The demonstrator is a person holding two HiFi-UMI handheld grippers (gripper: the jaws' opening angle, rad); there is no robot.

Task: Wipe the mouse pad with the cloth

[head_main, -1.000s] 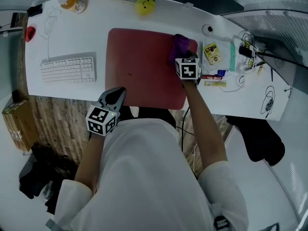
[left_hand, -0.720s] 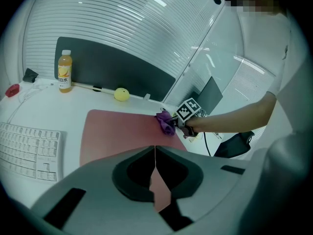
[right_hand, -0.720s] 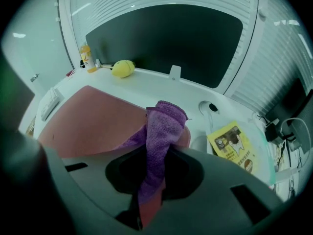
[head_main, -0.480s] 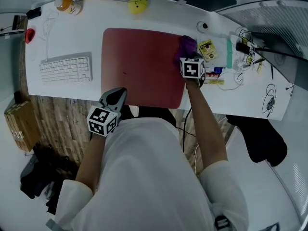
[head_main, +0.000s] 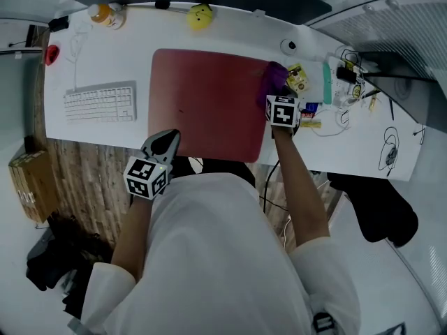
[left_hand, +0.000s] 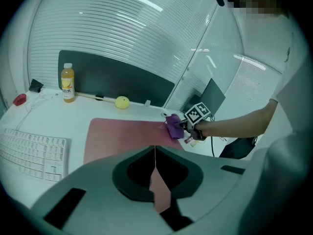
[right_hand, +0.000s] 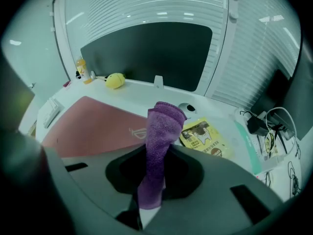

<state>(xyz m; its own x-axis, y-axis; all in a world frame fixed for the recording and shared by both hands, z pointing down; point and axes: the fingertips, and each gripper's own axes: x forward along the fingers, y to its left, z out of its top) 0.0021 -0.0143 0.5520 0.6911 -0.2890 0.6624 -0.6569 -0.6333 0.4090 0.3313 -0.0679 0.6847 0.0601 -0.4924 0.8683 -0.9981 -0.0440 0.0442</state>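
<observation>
The red mouse pad (head_main: 209, 103) lies in the middle of the white desk (head_main: 91, 128). My right gripper (head_main: 278, 91) is shut on a purple cloth (head_main: 274, 77) at the pad's far right corner. In the right gripper view the cloth (right_hand: 159, 141) sticks up folded from between the jaws, with the pad (right_hand: 93, 126) to its left. I cannot tell whether the cloth touches the pad. My left gripper (head_main: 167, 138) hangs shut and empty at the desk's near edge. In its view the jaws meet in front of the pad (left_hand: 127, 136), and the cloth (left_hand: 172, 127) shows farther off.
A white keyboard (head_main: 100, 103) lies left of the pad. A yellow toy (head_main: 200, 16) and an orange bottle (head_main: 103, 12) stand at the back edge. A yellow packet (head_main: 299, 77), small items and cables (head_main: 349, 75) crowd the desk right of the pad.
My right gripper has carried the cloth rightwards across the pad to its right edge. The left gripper has stayed at the desk's near edge.
</observation>
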